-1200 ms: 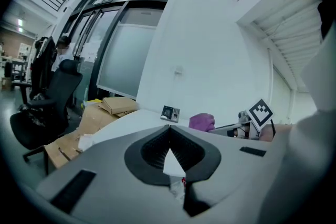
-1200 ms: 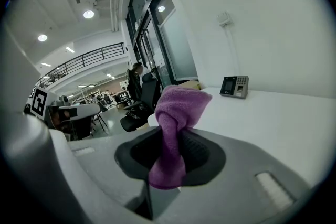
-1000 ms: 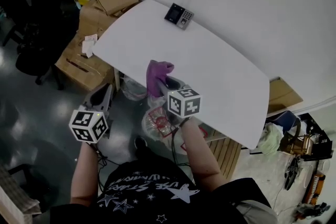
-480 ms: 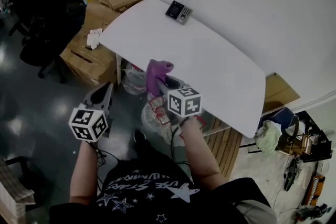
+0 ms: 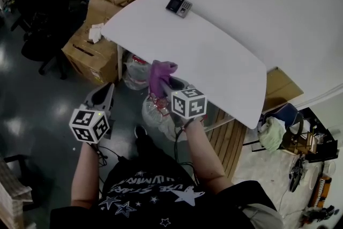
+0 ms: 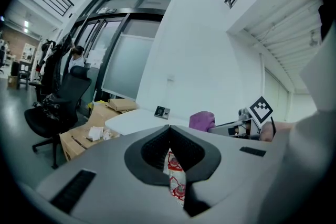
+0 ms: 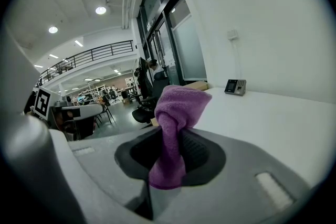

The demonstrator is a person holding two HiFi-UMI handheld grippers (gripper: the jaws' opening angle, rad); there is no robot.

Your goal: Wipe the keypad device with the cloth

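White tabletop (image 5: 214,61) carries the small dark keypad device (image 5: 179,6) at its far corner, well apart from you. Your right gripper (image 7: 170,152) pinches the purple terry cloth (image 7: 176,113) upright, its tuft free for wiping. Your left gripper (image 6: 169,147) hangs closed and empty, off the table's edge.

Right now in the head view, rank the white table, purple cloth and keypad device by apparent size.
white table
purple cloth
keypad device; the cloth sits nearer the camera, so these two are unsure.
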